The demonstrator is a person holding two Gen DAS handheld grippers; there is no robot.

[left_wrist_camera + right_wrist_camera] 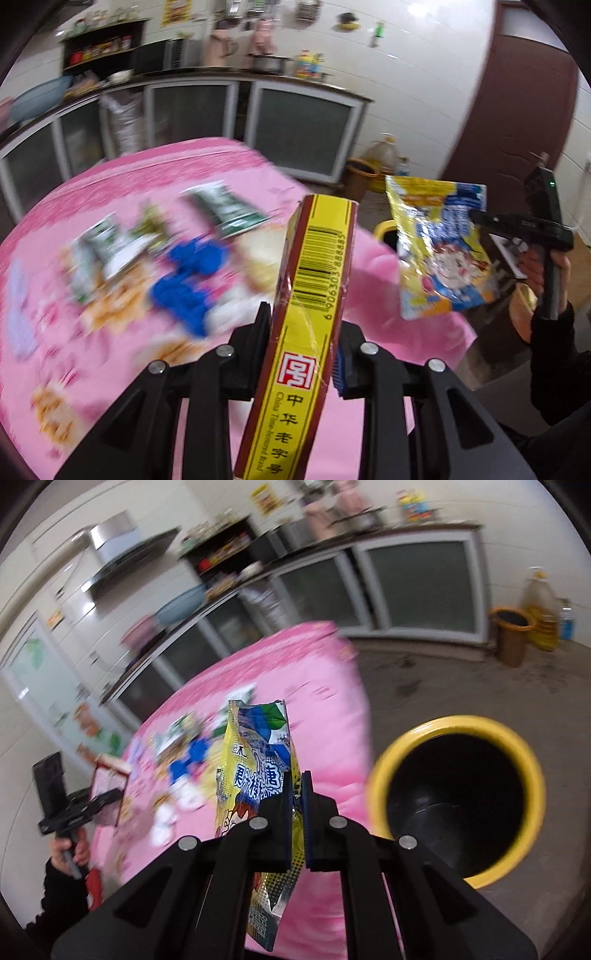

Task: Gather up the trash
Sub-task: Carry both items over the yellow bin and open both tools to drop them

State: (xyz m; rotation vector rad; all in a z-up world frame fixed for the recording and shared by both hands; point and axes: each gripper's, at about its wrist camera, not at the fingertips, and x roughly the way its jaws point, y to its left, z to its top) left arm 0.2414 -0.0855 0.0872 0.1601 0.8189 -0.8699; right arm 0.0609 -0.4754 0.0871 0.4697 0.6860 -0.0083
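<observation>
My left gripper (304, 332) is shut on a yellow and dark red carton (310, 295) with a barcode, held above the pink table (258, 173). The same carton (107, 786) shows at the left of the right wrist view, in the left gripper (107, 797). My right gripper (295, 794) is shut on a yellow and blue candy bag (255, 760), lifted off the table. That bag (439, 247) hangs at the right of the left wrist view from the right gripper (476, 218). A black bin with a yellow rim (458, 797) stands on the floor just right of the table.
Blurred wrappers (225, 210), a blue item (188, 277) and other scraps lie on the pink table. An orange-rimmed brown bin (511, 635) and an oil jug (541, 609) stand by the kitchen cabinets (417, 587). A dark red door (517, 99) is at the right. Bare concrete floor (461, 686) surrounds the bin.
</observation>
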